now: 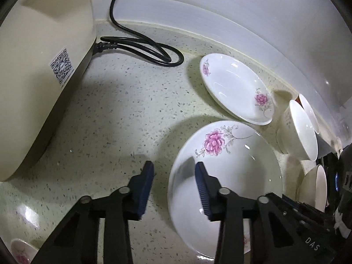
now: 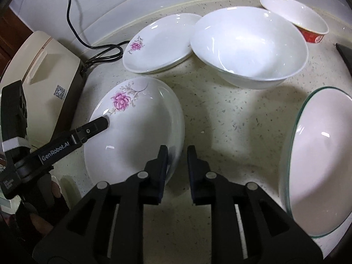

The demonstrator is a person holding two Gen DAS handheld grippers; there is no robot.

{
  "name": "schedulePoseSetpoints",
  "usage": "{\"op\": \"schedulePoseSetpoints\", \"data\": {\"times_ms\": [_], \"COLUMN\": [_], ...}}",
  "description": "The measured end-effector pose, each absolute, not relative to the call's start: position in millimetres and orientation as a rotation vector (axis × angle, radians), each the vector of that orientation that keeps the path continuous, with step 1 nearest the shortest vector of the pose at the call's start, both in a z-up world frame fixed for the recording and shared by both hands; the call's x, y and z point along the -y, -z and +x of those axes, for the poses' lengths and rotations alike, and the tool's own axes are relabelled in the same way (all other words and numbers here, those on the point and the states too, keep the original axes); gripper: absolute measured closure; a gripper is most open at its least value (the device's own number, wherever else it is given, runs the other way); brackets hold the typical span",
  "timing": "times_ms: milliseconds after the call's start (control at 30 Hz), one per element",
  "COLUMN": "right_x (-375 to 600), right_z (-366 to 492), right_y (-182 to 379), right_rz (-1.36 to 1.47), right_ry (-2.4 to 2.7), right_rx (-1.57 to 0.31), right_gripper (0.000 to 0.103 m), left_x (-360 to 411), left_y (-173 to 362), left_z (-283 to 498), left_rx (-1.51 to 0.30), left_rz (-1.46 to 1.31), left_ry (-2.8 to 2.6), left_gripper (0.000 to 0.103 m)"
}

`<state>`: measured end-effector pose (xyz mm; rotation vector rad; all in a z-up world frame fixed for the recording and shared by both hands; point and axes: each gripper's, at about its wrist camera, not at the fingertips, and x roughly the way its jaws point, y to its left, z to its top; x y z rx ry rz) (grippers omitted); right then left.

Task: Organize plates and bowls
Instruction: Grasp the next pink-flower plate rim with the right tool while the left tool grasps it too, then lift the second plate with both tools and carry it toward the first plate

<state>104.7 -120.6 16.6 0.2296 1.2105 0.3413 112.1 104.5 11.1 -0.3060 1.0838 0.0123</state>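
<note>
A white plate with a pink flower [image 1: 231, 165] [image 2: 132, 132] lies on the speckled counter [image 1: 114, 118]; the right wrist view shows a second rim just under it. My left gripper [image 1: 175, 187] [image 2: 103, 122] stands open astride the plate's left rim, its pads apart from it. My right gripper [image 2: 177, 167] straddles the plate's right rim with a narrow gap, open. Behind lies another flowered plate [image 1: 235, 88] [image 2: 158, 44]. A large white bowl [image 2: 248, 44] [image 1: 301, 129] stands to its right.
A cream appliance [image 1: 39, 66] [image 2: 44, 77] with a black cord [image 1: 143, 46] fills the left side. A red-sided bowl [image 2: 308, 22] sits at the back right by the wall. A glass-rimmed bowl [image 2: 319, 165] is close on the right. A small flowered dish [image 1: 19, 253] shows at the bottom left.
</note>
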Motion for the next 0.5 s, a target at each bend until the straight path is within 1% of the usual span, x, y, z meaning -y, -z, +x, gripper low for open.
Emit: {"op": "schedulePoseSetpoints", "data": {"times_ms": [33,100,133,167,200,233,267,333,500], "right_x": [120.5,119.6,119.0,118.5,117.9,117.6,117.9,119.6,120.4], "right_z": [104.8,105.7,106.3,106.6,106.9,107.1,106.9,104.5,101.1], "right_y": [-16.5,-16.1,-15.9,-15.7,-16.3,-16.6,-16.4,-16.3,-26.7], "right_rz": [0.235,0.242,0.252,0.262,0.267,0.264,0.257,0.258,0.248], "right_ry": [-0.343,-0.347,-0.35,-0.356,-0.353,-0.353,-0.351,-0.348,-0.339], "right_rx": [-1.209,-1.207,-1.208,-1.209,-1.209,-1.208,-1.21,-1.211,-1.174], "right_gripper": [0.081,0.08,0.08,0.076,0.076,0.078,0.083,0.086,0.087], "left_x": [-104.4,-104.0,-102.8,-101.1,-101.0,-102.0,-104.5,-108.5,-109.0], "left_y": [-9.7,-7.9,-7.9,-8.4,-8.2,-7.8,-8.2,-9.3,-16.7], "left_z": [111.3,106.6,105.8,105.1,105.1,105.3,105.0,102.6,96.4], "left_rx": [-1.084,-1.086,-1.085,-1.083,-1.083,-1.085,-1.087,-1.089,-1.083], "left_rz": [-0.303,-0.314,-0.311,-0.304,-0.305,-0.316,-0.326,-0.345,-0.348], "left_ry": [-0.006,0.03,0.032,0.034,0.033,0.031,0.03,0.032,0.031], "left_gripper": [0.076,0.081,0.081,0.081,0.082,0.082,0.082,0.084,0.084]}}
